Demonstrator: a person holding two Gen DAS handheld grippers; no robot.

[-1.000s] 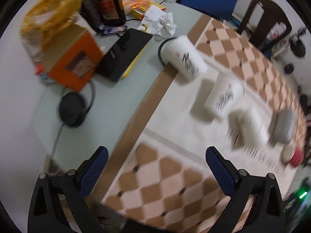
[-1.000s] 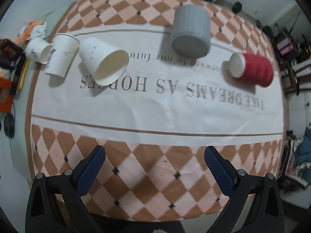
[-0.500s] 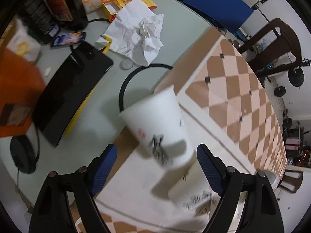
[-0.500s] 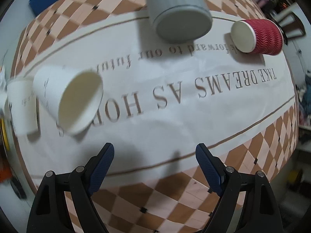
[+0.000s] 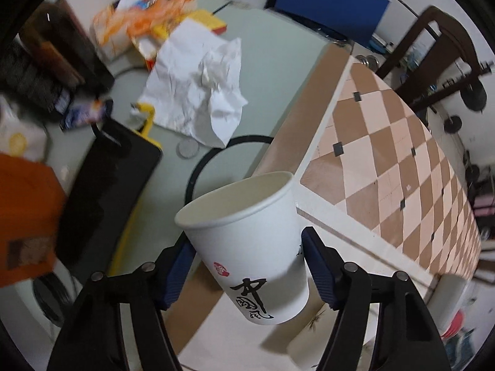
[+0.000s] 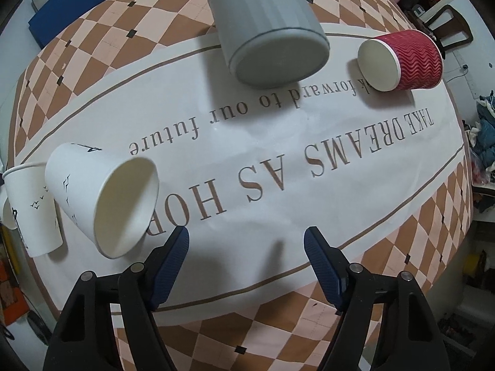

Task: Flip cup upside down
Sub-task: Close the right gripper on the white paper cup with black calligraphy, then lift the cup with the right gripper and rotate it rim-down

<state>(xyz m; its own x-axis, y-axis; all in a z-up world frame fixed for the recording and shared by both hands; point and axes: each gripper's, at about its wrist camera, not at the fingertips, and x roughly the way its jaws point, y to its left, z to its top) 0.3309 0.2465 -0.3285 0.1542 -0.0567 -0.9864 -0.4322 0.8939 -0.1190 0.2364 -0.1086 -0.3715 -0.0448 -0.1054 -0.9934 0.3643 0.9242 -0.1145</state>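
A white paper cup with black calligraphy (image 5: pixel 253 247) sits between the blue pads of my left gripper (image 5: pixel 247 266), lifted and tilted, its open mouth facing away; the pads press its sides. In the right wrist view my right gripper (image 6: pixel 247 256) is open and empty above the tablecloth. A white paper cup (image 6: pixel 105 201) lies on its side just left of it, mouth toward me. Another white cup (image 6: pixel 27 207) lies behind it at the left edge.
A grey ribbed cup (image 6: pixel 269 31) and a red ribbed cup (image 6: pixel 402 58) lie on their sides on the lettered tablecloth (image 6: pixel 278 160). Crumpled white paper (image 5: pixel 201 83), a black tablet (image 5: pixel 108 185), an orange box (image 5: pixel 24 216) and snack bags (image 5: pixel 148 27) crowd the grey table.
My left gripper moved in on the calligraphy cup, closed on it and lifted it. My right gripper came closer to the lying white cup and narrowed slightly.
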